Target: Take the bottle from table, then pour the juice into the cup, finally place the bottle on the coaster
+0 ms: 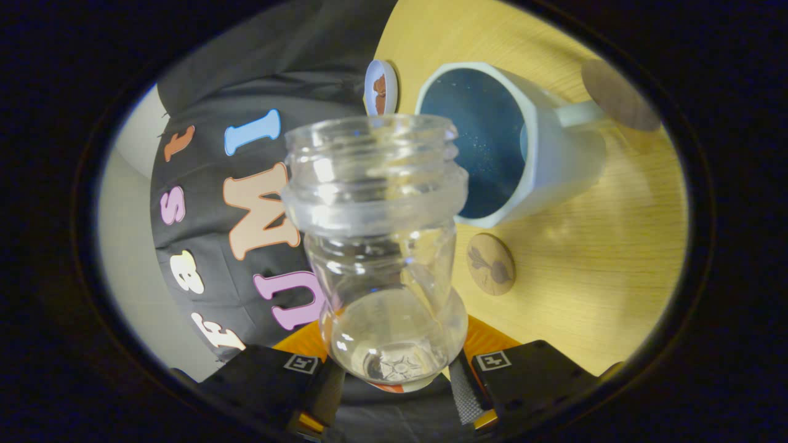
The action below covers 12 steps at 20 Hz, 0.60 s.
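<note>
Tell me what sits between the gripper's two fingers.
In the gripper view, the clear bottle sits between the fingers of the gripper, which press on its base; its open mouth points toward the cup.

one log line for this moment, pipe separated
tongs: shut on bottle | bottle: clear, uncapped, tipped, mouth by mug | mug: on table, beyond tongs | phase: pouring

1. The gripper (397, 363) has two broad, blocky fingers (535, 375) with flat, matte upper faces and chamfered corners
2. Each finger carries a small square marker tag near its inner front corner; the left tag (301, 363) and the right tag (492, 360) both have a pale border around an angular glyph
3. The right finger's inner pad (465, 394) has a fine woven, ribbed texture; small round holes dot its housing
4. Both fingers press on the base of the clear bottle (381, 246)
</note>
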Motion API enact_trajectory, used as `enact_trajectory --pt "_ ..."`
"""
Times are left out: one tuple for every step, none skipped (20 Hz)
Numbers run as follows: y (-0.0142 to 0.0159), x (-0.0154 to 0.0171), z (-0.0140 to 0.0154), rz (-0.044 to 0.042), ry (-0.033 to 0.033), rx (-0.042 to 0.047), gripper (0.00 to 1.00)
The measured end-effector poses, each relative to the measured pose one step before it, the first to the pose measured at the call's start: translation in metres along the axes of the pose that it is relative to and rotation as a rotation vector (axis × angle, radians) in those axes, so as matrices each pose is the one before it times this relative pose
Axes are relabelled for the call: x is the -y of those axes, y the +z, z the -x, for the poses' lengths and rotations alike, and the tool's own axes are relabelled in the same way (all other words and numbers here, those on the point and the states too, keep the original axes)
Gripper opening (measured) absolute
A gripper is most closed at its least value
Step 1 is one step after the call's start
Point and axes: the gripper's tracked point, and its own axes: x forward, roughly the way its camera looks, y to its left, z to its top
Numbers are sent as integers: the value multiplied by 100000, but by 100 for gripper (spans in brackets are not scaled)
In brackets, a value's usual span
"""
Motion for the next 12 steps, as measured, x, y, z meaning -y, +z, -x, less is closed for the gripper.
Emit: enact_trajectory --pt "-52 -172 -17 -1119 -82 -384 77" --pt "-94 72 -74 -1432 -694 -740 77" --pt "-115 21 230 -1174 -385 -551 77" --pt "-58 29 32 -1022 -399 -517 77" --pt "-154 -20 73 -561 -183 -410 77" --pt "21 -29 19 -190 -117 -127 77" --pt "-76 -16 57 -17 -46 -144 77" --pt "-76 78 89 -42 -211 -265 77" --pt "-66 -56 -86 -131 -264 -374 77" --pt "-17 96 -9 -188 -338 -351 77" --pt "-88 42 19 -257 -565 -432 77" --pt "0 71 -93 -362 -354 -220 77"
